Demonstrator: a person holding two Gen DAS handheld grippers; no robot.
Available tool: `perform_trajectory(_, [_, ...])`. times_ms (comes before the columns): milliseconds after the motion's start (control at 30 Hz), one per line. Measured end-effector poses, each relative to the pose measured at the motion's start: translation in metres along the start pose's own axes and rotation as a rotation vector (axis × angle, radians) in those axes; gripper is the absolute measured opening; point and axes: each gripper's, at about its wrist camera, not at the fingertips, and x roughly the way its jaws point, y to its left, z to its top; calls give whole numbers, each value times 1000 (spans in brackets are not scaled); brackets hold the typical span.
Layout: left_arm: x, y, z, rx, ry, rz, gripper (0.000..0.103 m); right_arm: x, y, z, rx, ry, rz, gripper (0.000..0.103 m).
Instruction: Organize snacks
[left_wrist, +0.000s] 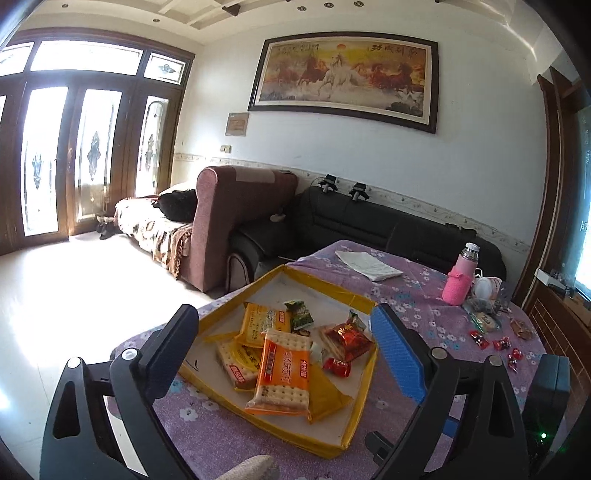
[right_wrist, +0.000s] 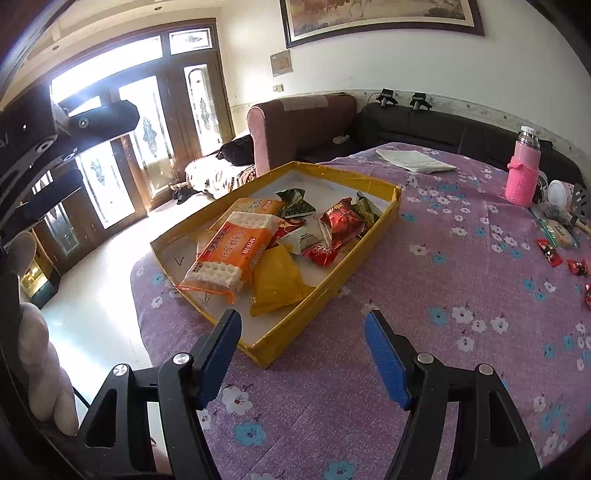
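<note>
Task looks well underway, not finished. The shallow yellow cardboard tray (right_wrist: 332, 284) sits on the table w/ the purple flowered cloth (right_wrist: 424, 280), toward its left edge, and already holds most of the snacks: a long orange-wrapped cracker pack (right_wrist: 229, 254) lying on top at the near-left, a second orange cracker pack (left_wrist: 260, 319) behind it, a flat yellow foil packet (right_wrist: 277, 282) near the front, a red foil packet (right_wrist: 343, 225) toward the right, a green snack packet (right_wrist: 295, 203) at the far side, plus a small red candy (left_wrist: 337, 367) by the red packet. They lie heaped and overlapping, not lined up.

Still outside the tray: several small red wrapped candies (left_wrist: 500, 345) scattered on the cloth at the far right, well apart from the tray, and a pale wrapped biscuit pack (left_wrist: 485, 321) just beyond them, near the pink knit-covered bottle (left_wrist: 460, 282). Those prob. need collecting next.

Left gripper (left_wrist: 286, 334) hovers over the tray's contents, jaws spread wide w/ nothing pinched between the blue pads; the snacks seen between them lie below in the tray. Right gripper (right_wrist: 303, 350) hangs over the tray's near corner and the cloth, jaws also spread, empty.

Judgement: bulk is in; the right-side candies remain, maybe some tidying inside the tray.
</note>
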Motion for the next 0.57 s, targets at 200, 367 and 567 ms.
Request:
perform_trajectory(200, [11, -6, -6, 21, 38, 44, 103, -7, 9, -4, -74, -29, -11, 75])
perform_trajectory(367, [11, -16, -12, 46, 52, 38, 103, -7, 9, -5, -79, -28, 9, 75])
perform_trajectory(567, [18, -31, -15, 68, 130, -23, 103, -11, -2, -6, -41, -26, 32, 76])
